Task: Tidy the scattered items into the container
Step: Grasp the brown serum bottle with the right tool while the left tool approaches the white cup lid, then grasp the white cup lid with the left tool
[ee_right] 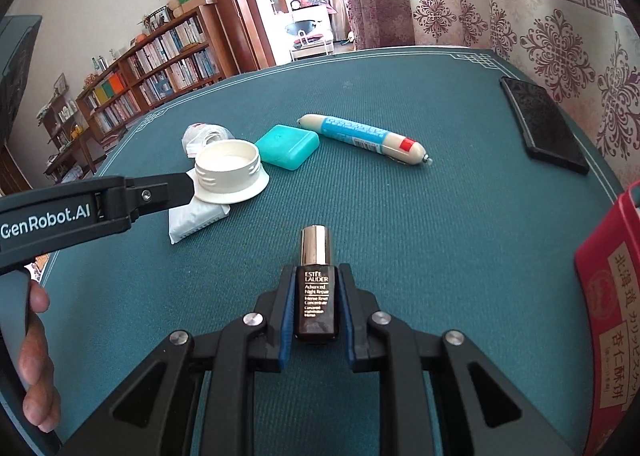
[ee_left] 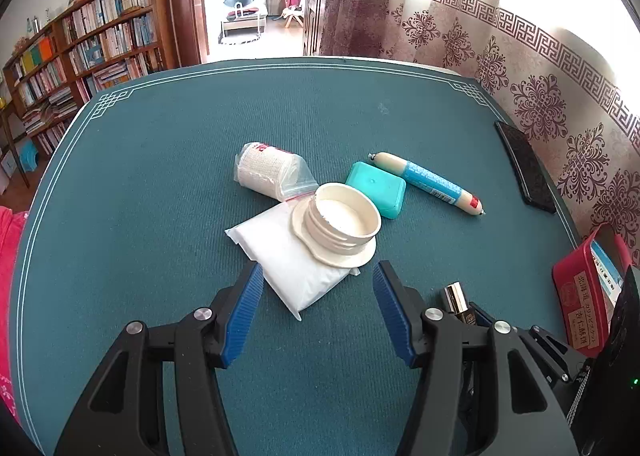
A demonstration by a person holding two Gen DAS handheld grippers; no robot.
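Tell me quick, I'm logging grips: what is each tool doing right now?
Left tool: open, holding nothing, fingers apart above the white pouch.
Right tool: closed on the small dark serum bottle.

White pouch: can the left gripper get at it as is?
Probably yes. The left gripper is open, its fingers straddling the pouch's near corner with nothing between. But the cream lid sits on the far end and would likely slide off when lifted.

Bottle (ee_right: 316, 298): "ESTÉE LAUDER Advanced Night Repair". Left gripper (ee_right: 182, 186) arm: "GenRobot.AI". Red tin (ee_right: 612, 320): Chinese/Japanese characters, "杏仁酥饼". Sausage (ee_right: 362, 135) print too small to read.
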